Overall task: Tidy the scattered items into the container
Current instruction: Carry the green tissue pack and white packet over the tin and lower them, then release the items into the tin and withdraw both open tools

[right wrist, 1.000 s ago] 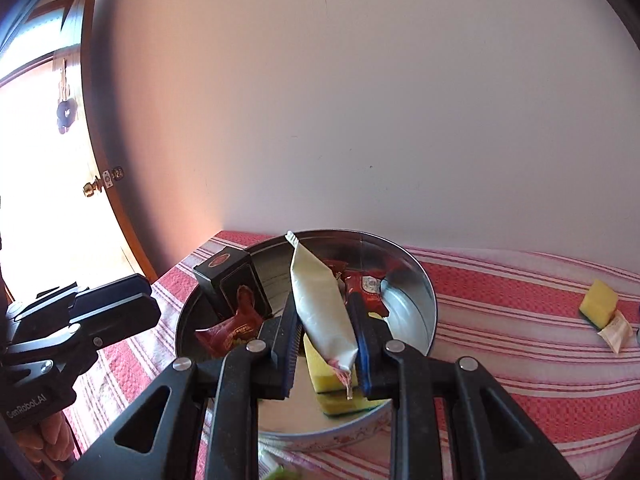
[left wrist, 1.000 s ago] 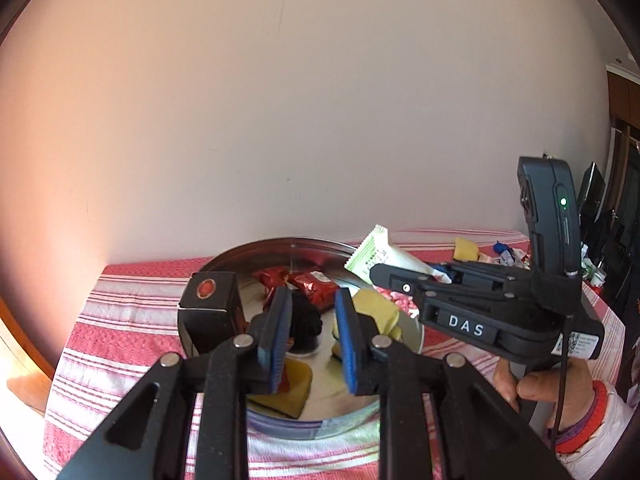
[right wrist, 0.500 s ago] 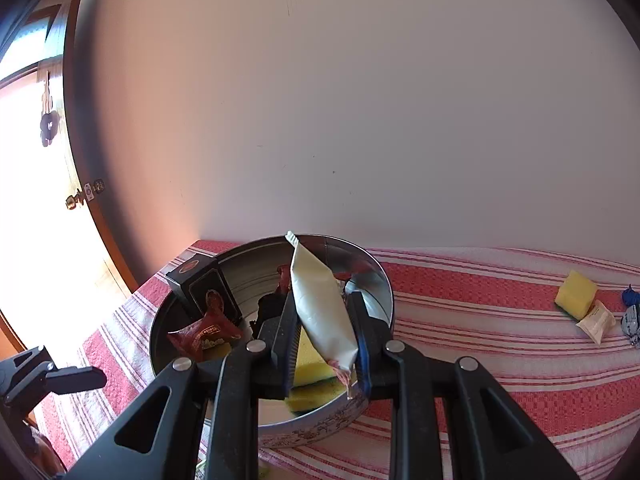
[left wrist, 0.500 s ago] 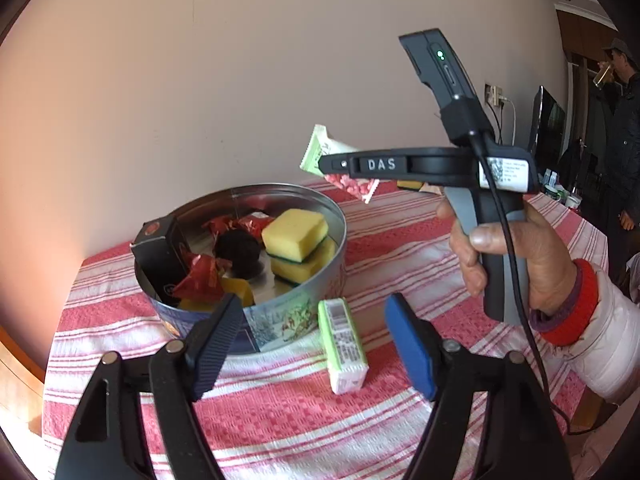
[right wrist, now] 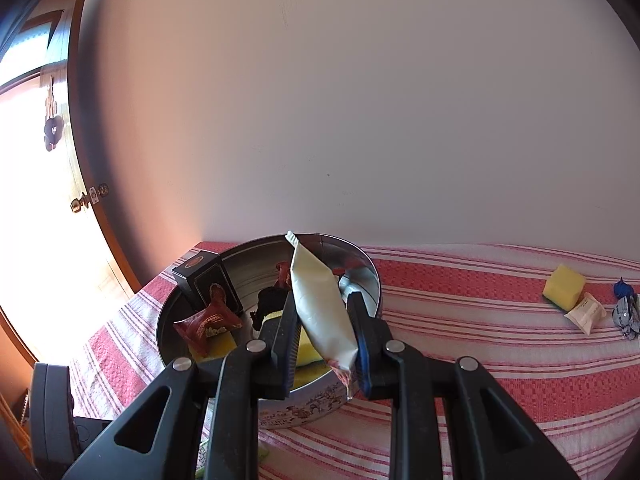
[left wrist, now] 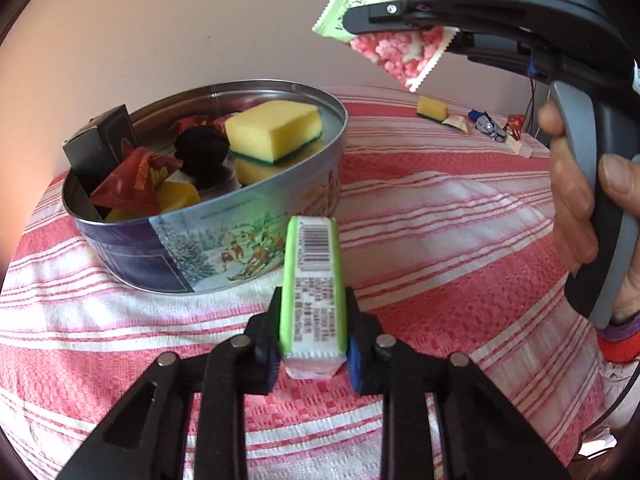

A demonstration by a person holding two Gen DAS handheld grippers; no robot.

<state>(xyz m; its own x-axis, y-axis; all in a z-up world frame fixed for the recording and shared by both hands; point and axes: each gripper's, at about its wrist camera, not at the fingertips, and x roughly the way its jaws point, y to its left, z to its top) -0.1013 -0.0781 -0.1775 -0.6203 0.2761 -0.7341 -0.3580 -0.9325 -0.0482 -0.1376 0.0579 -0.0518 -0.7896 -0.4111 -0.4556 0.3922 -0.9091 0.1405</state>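
Risk sits with both grips. Left gripper (left wrist: pixel 313 342) has just closed its jaws on the green pack (left wrist: pixel 313 280), pinching only its near end while it lies on the cloth (left wrist: pixel 440 216) just beside the tin (left wrist: pixel 224 256); lifted so, it may tip or slip free. Right gripper (right wrist: pixel 325 344) is clenched on a snack packet (right wrist: pixel 320 312) above the tin, gripped low, so it could twist and miss the rim when released

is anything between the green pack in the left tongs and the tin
Nothing visible. The green pack, clamped in the left tongs, lies on the cloth beside the tin, bare cloth between; only the tin's wall must be cleared.
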